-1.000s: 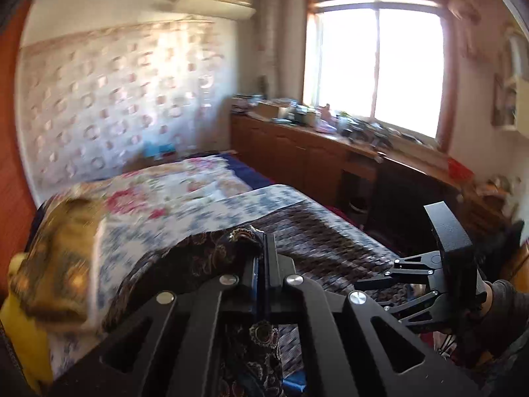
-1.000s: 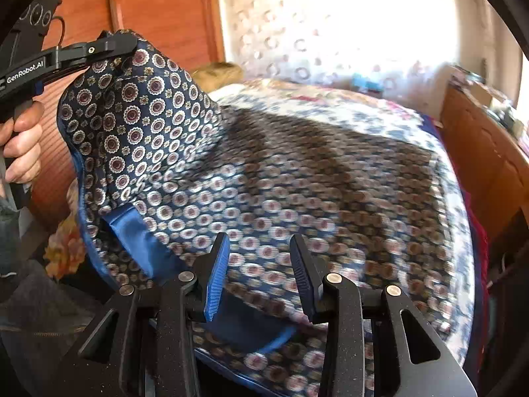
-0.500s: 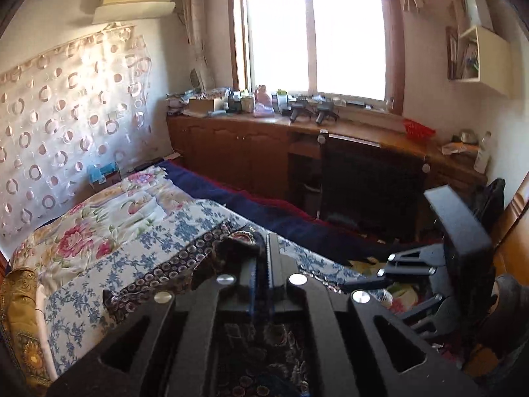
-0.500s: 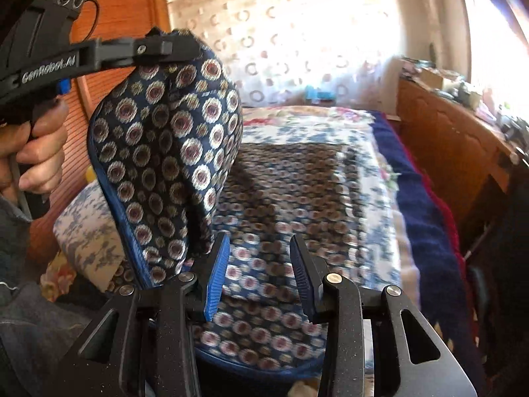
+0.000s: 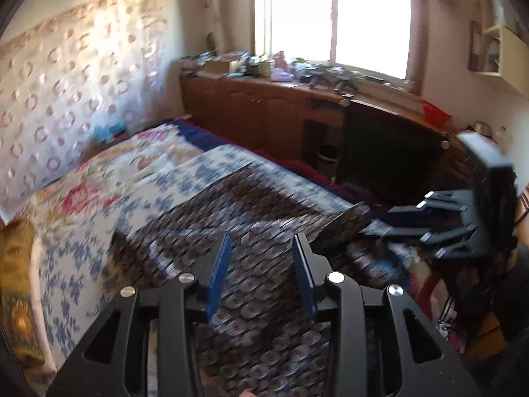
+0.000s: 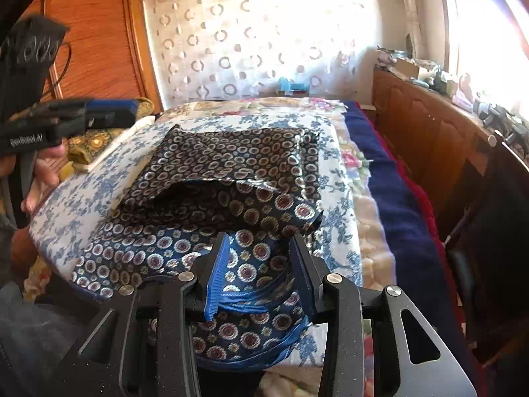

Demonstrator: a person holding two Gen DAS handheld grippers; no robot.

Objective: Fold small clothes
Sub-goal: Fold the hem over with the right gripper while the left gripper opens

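On the blue-and-white floral bedspread [image 6: 82, 198], the dark navy circle-patterned garment with blue trim [image 6: 231, 165] is lying half folded, its long axis running from the near edge toward the headboard wall. Both the left gripper [image 5: 261, 271] and right gripper [image 6: 258, 268] are hovering wide, holding nothing, so the loose top flap is risking slipping open or creasing crooked.

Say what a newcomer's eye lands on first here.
The navy circle-patterned garment lies folded over on the blue-floral sheet in the middle of the bed. The right gripper stands open over its blue-trimmed near edge; the left gripper, also open, hangs above it. The bright window glares behind.
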